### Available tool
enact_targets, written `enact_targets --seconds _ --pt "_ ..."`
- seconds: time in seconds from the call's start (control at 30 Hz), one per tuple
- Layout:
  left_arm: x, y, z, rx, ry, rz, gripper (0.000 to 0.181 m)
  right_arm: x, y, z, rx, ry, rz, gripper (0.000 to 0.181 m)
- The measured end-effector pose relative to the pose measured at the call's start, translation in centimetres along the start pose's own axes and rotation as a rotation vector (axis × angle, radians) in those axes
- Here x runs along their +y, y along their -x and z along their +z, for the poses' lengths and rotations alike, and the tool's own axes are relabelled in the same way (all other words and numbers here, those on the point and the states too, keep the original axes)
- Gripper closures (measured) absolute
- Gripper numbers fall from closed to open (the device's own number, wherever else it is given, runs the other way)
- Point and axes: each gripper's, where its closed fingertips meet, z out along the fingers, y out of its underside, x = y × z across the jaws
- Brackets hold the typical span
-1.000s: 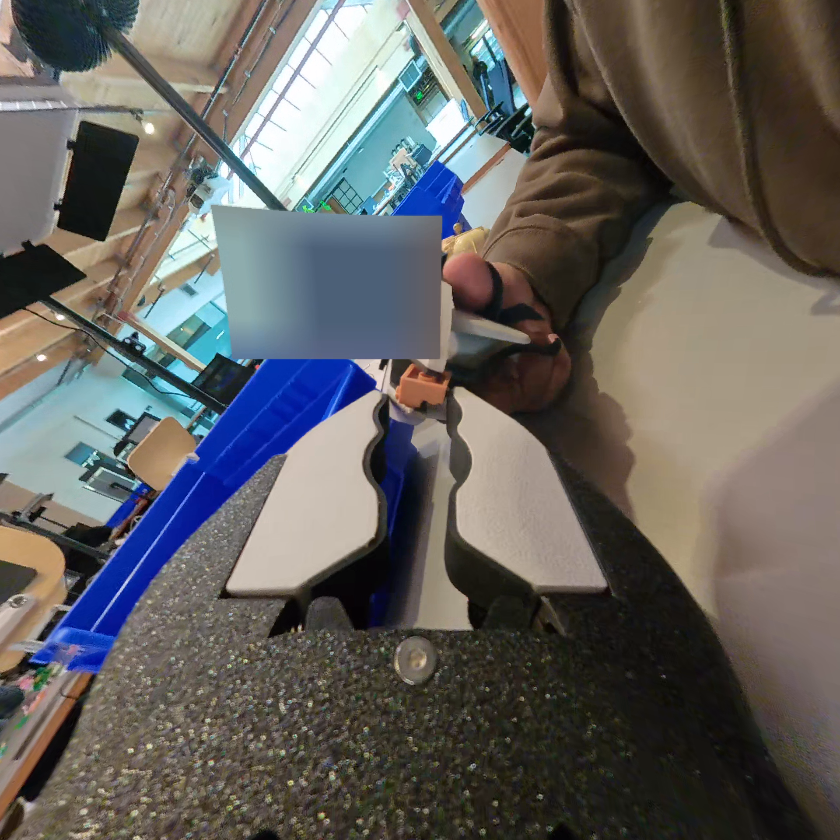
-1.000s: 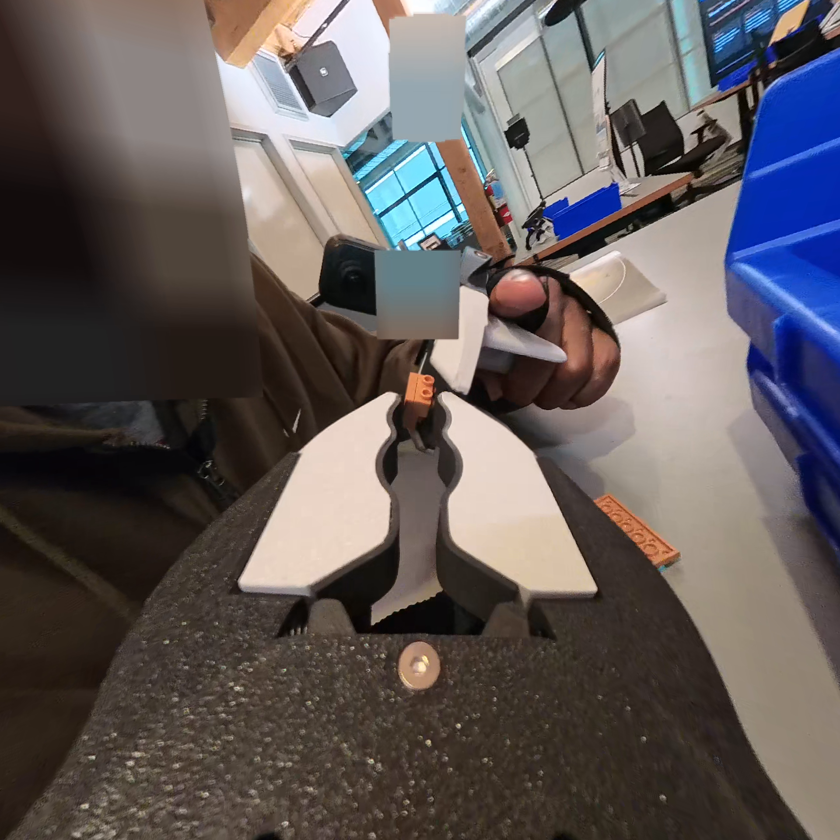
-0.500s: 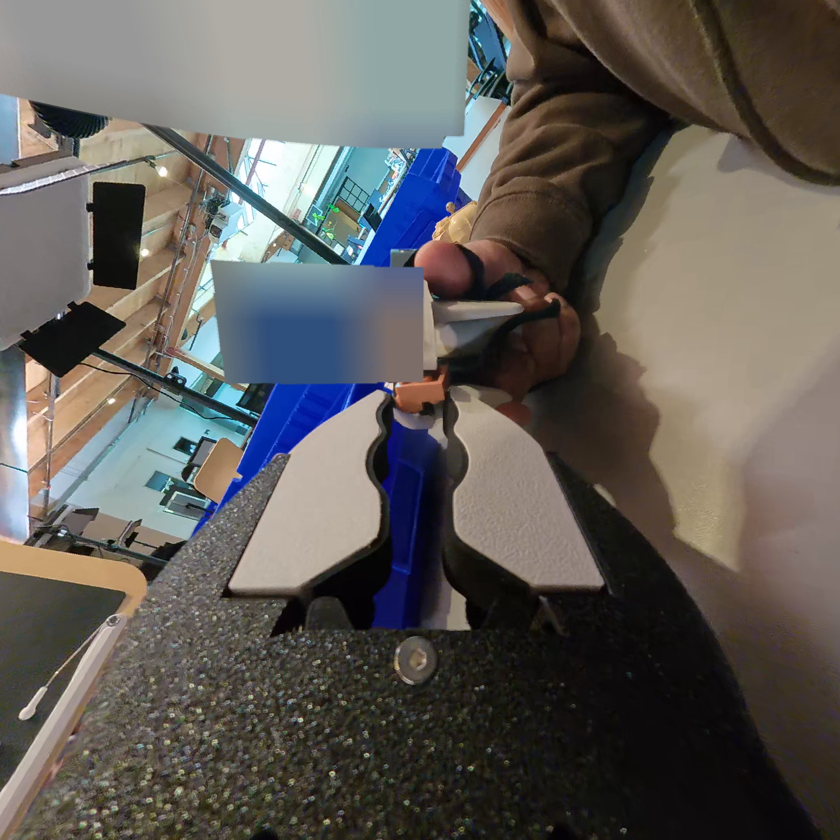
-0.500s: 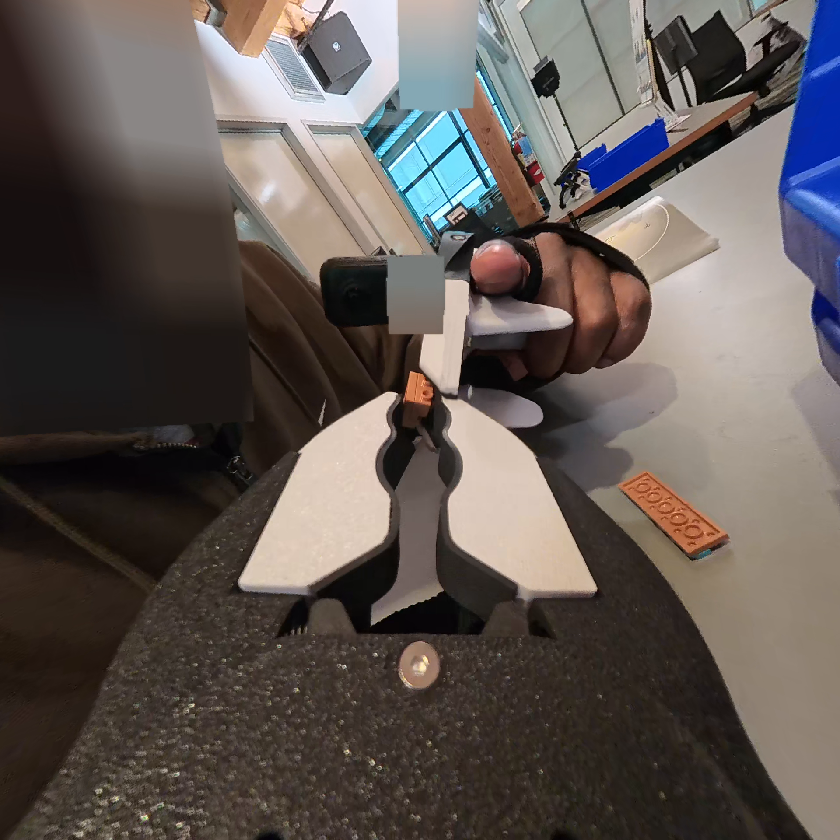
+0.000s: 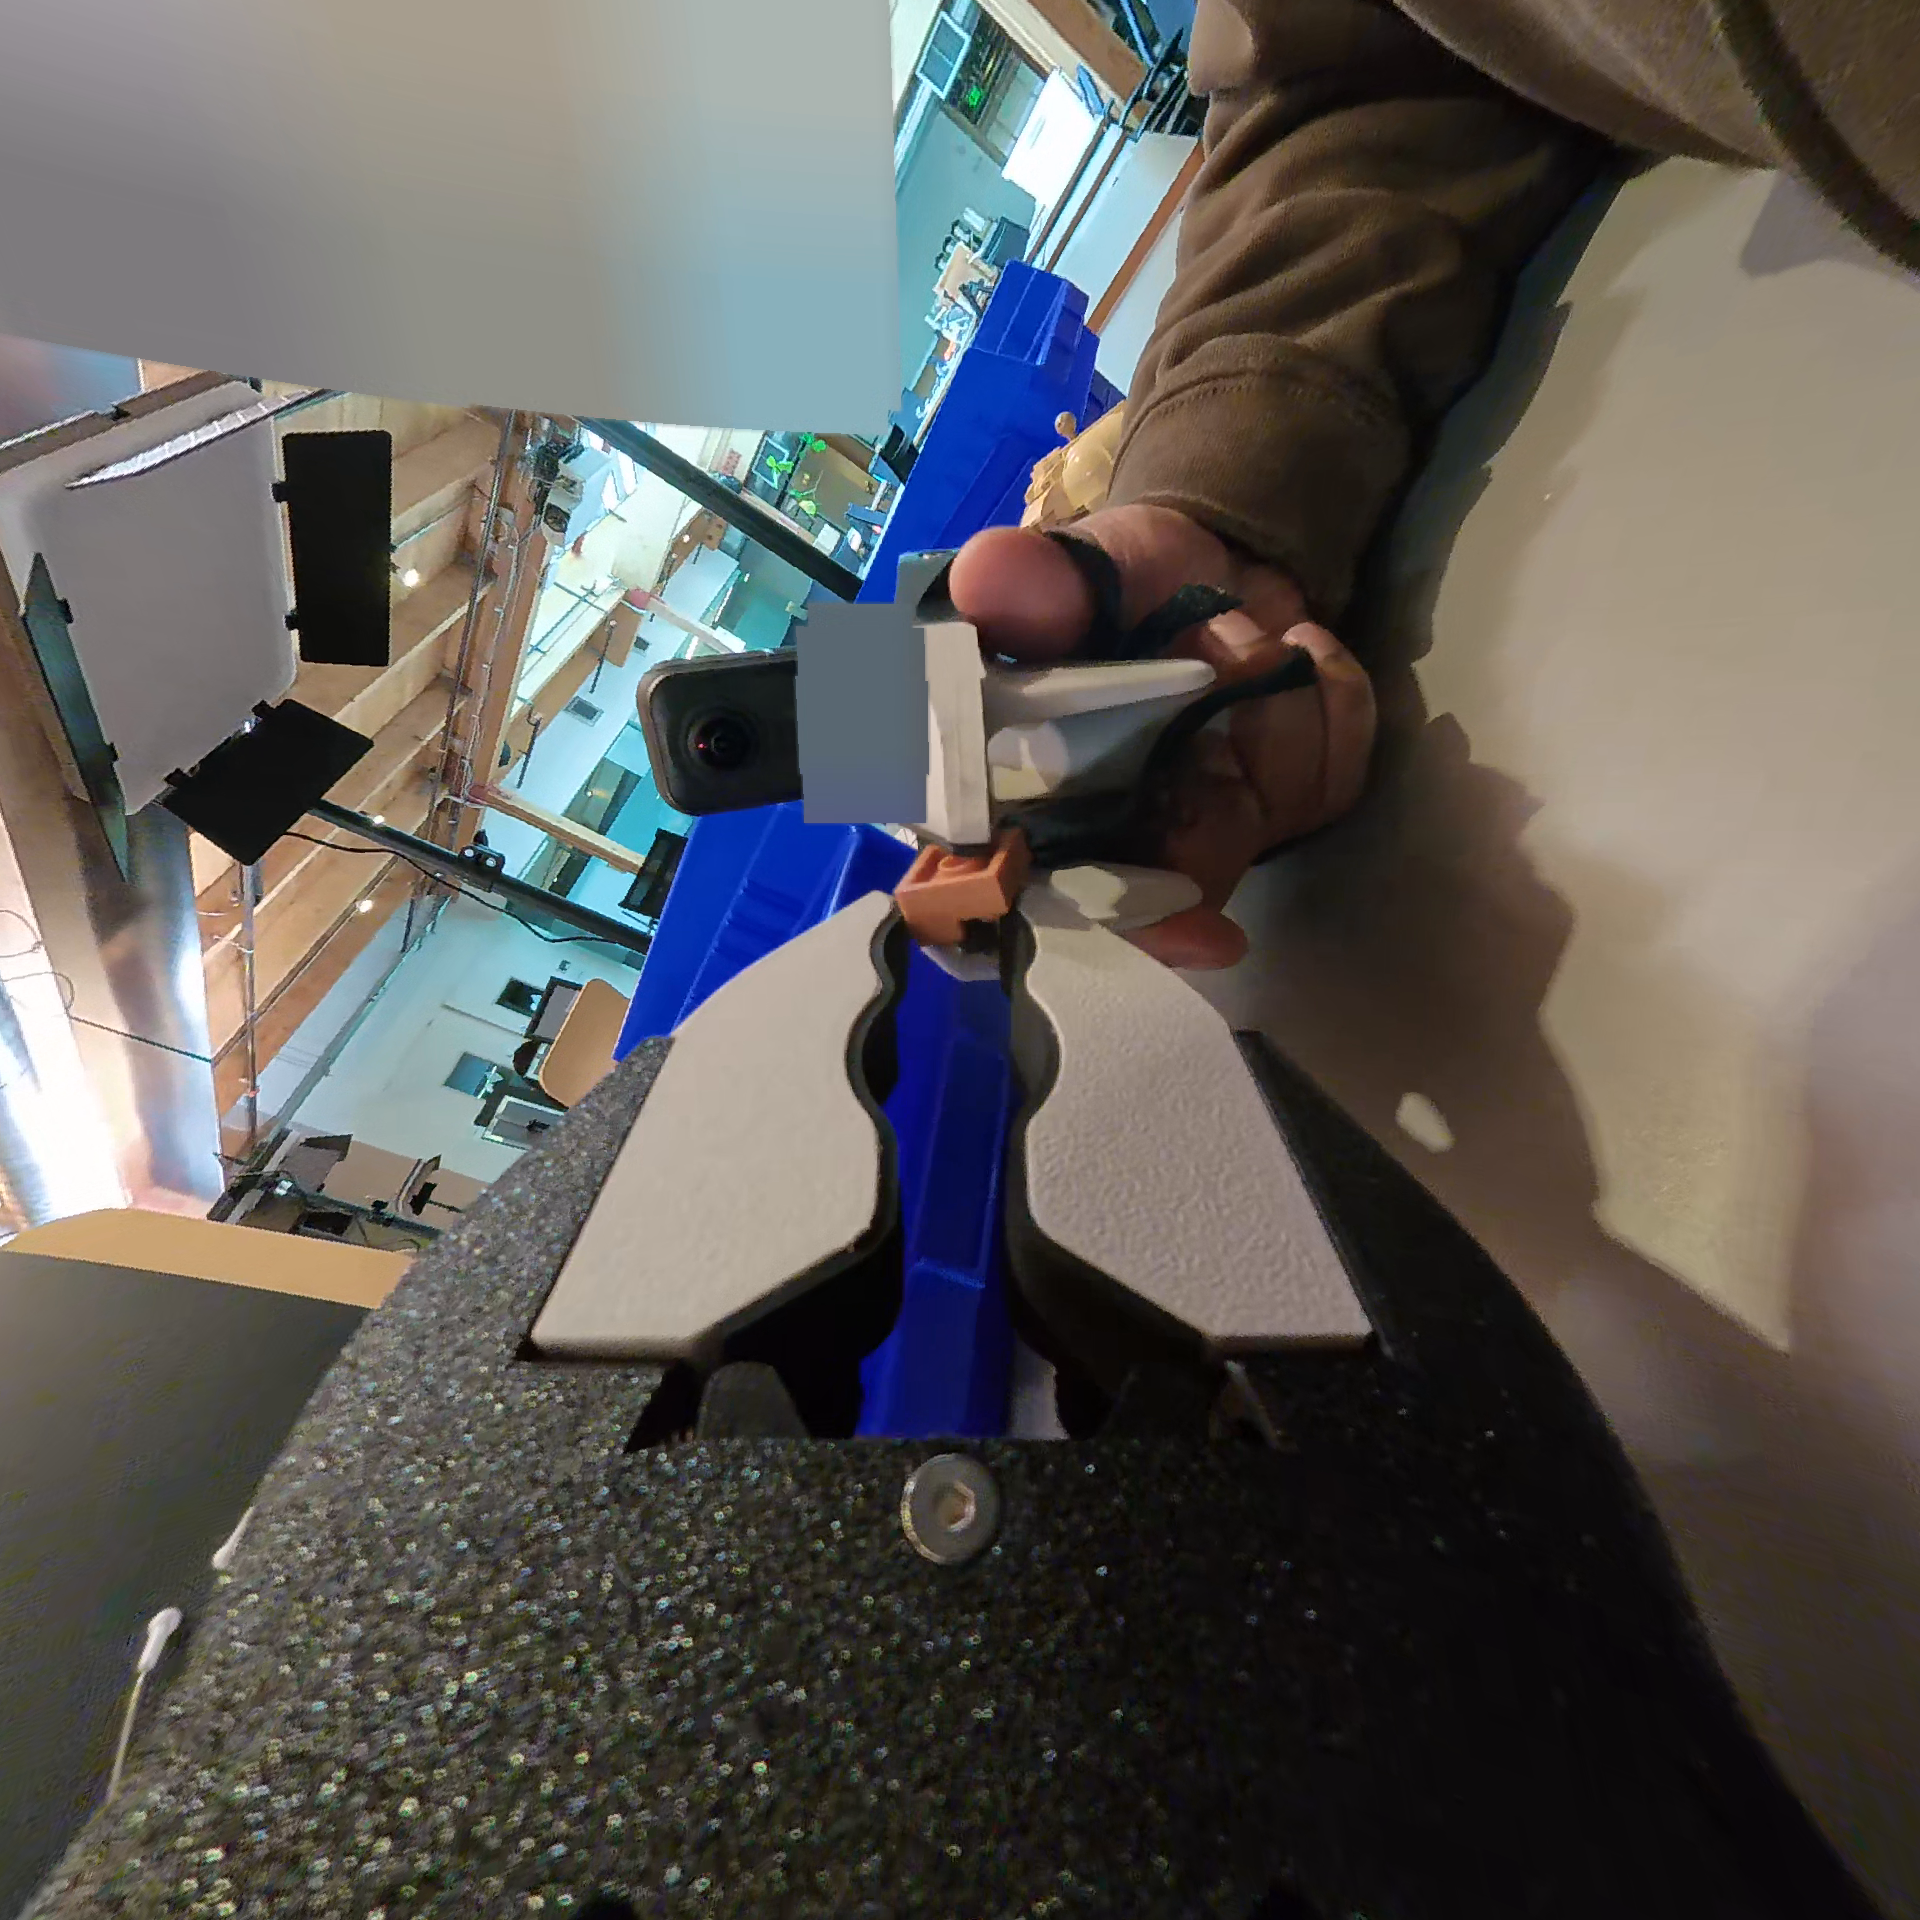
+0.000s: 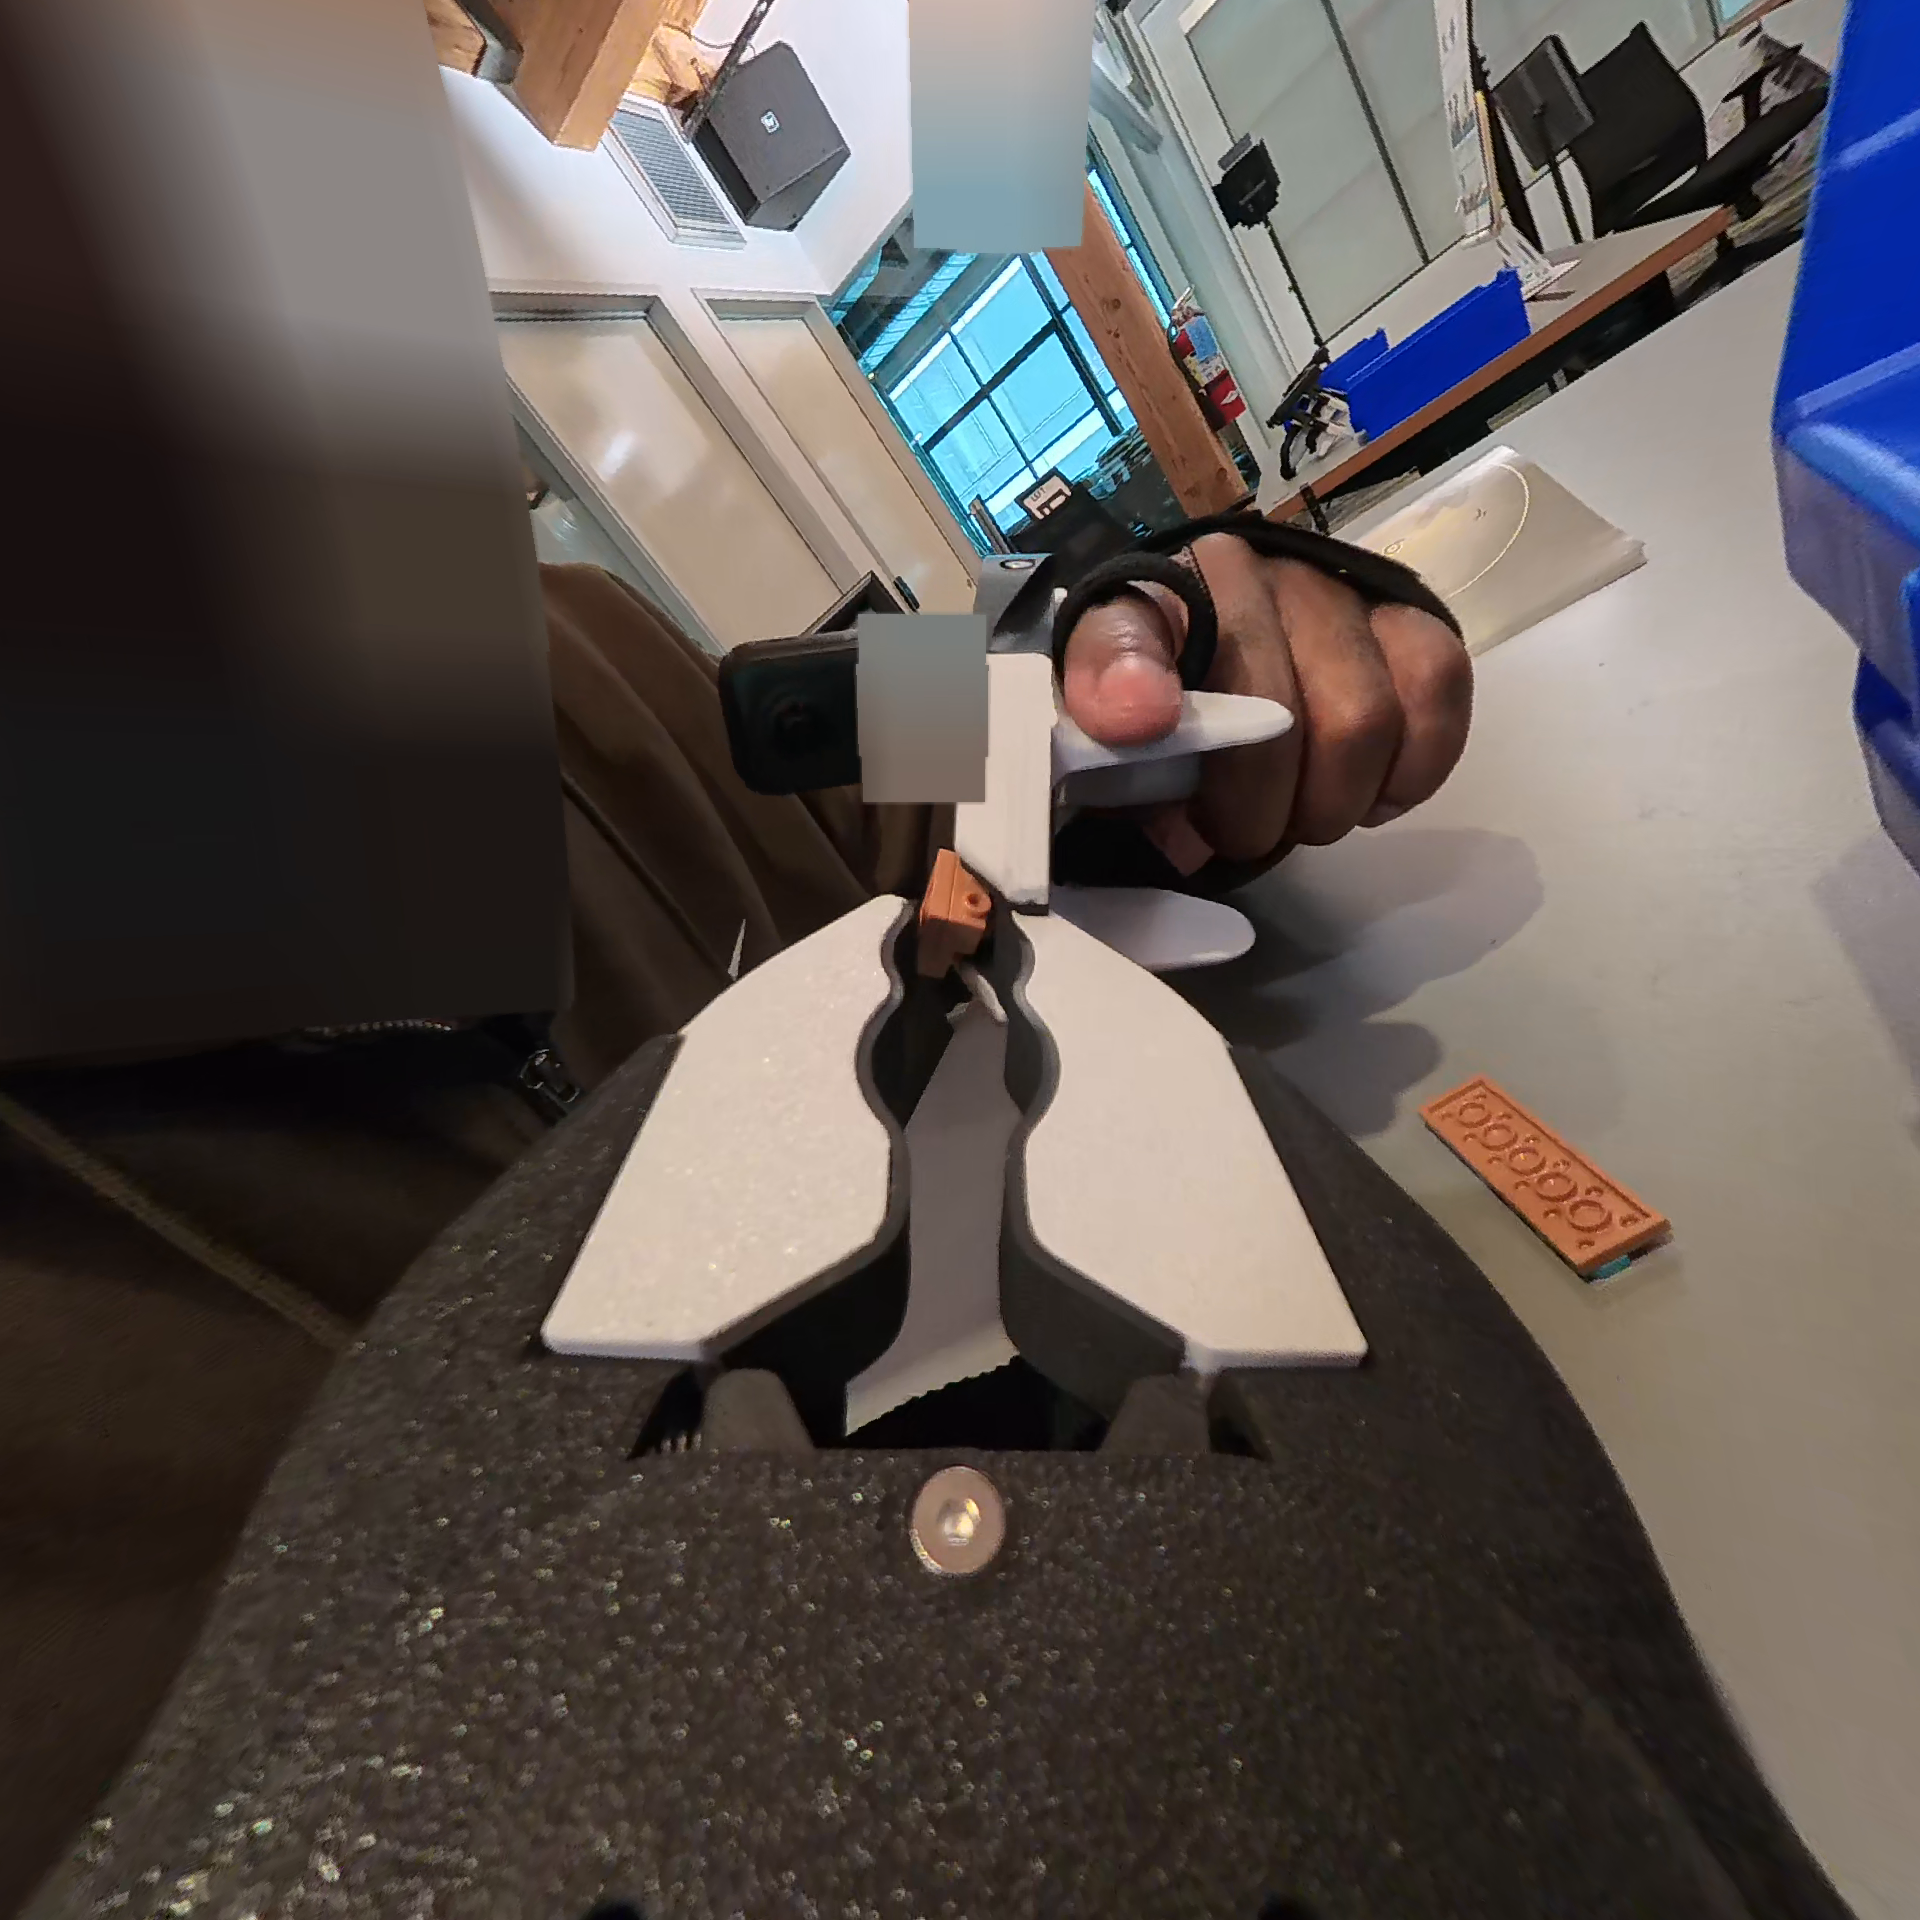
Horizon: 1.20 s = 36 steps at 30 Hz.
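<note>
Two grippers, left [image 5: 951, 925] and right [image 6: 956, 935], meet tip to tip, both nearly closed on one orange brick [image 5: 954, 889]. One orange plate [image 6: 1543, 1174] lies at 3 o'clock on the table [image 6: 1662, 935].

Looking like an open workshop-lab: exposed timber ceiling beams [image 5: 447, 665], blue plastic storage bins [image 6: 1439, 348], black wheeled office chairs [image 6: 1621, 125].

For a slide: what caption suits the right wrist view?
Right gripper pinching a small orange brick, orange plate lying on the grey table.
</note>
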Motion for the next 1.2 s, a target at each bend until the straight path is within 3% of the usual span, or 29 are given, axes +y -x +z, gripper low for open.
enact_targets --seconds 0.3,0.63,0.93,1.2 --pt "2.0 0.4 -0.1 -0.015 0.120 0.075 0.165 -0.3 -1.9 0.0 0.171 -0.015 -0.038 0.163" --pt "2.4 0.5 0.0 -0.023 0.152 0.090 0.165 -0.4 -2.3 0.0 0.222 -0.013 -0.068 0.161" --pt "3.0 0.6 0.1 -0.051 0.203 0.178 0.165 -0.4 -3.1 -0.1 0.359 0.024 -0.196 0.157" --pt "3.2 0.7 0.2 -0.053 0.207 0.141 0.165 -0.4 -3.5 -0.3 0.443 0.055 -0.303 0.156"
